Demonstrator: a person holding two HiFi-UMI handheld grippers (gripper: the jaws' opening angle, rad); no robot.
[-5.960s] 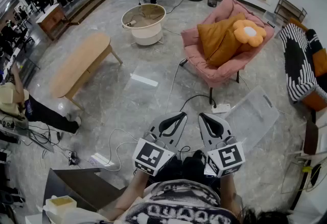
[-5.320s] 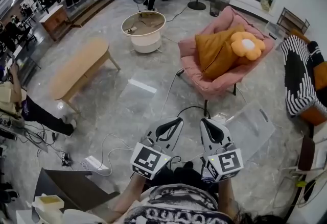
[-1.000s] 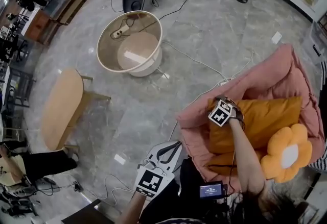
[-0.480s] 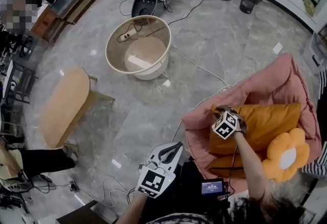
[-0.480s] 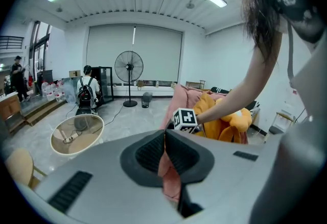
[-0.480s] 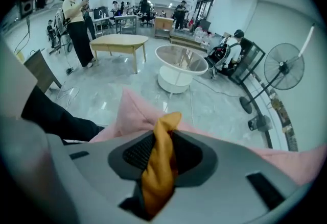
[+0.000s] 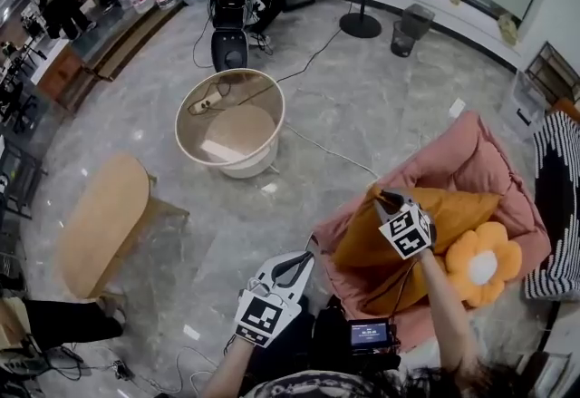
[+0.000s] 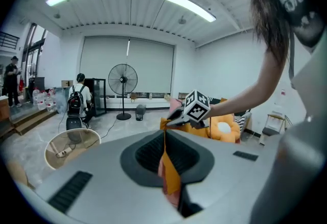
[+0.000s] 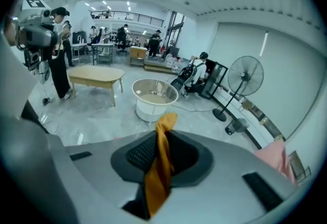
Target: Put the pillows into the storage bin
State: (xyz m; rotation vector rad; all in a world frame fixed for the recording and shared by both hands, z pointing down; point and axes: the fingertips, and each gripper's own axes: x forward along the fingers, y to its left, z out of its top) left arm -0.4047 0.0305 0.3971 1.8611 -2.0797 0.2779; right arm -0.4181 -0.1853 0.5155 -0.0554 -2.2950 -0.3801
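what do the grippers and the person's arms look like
Both the left gripper and right gripper have pale grey rounded jaws with black ribbed pads and a white cube of black square markers. Forearms are bare; the top is black-and-white patterned. A thin dark cable hangs by the right arm.

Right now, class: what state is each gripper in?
Left gripper: closed, holding nothing.
Right gripper: jaws have just been closing, now shut on a corner of the orange pillow.

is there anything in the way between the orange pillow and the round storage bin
Nothing standing. The right gripper, jaws just closed further, pinches the orange pillow by a corner; bare floor leads to the storage bin, crossed only by a thin flat cable.
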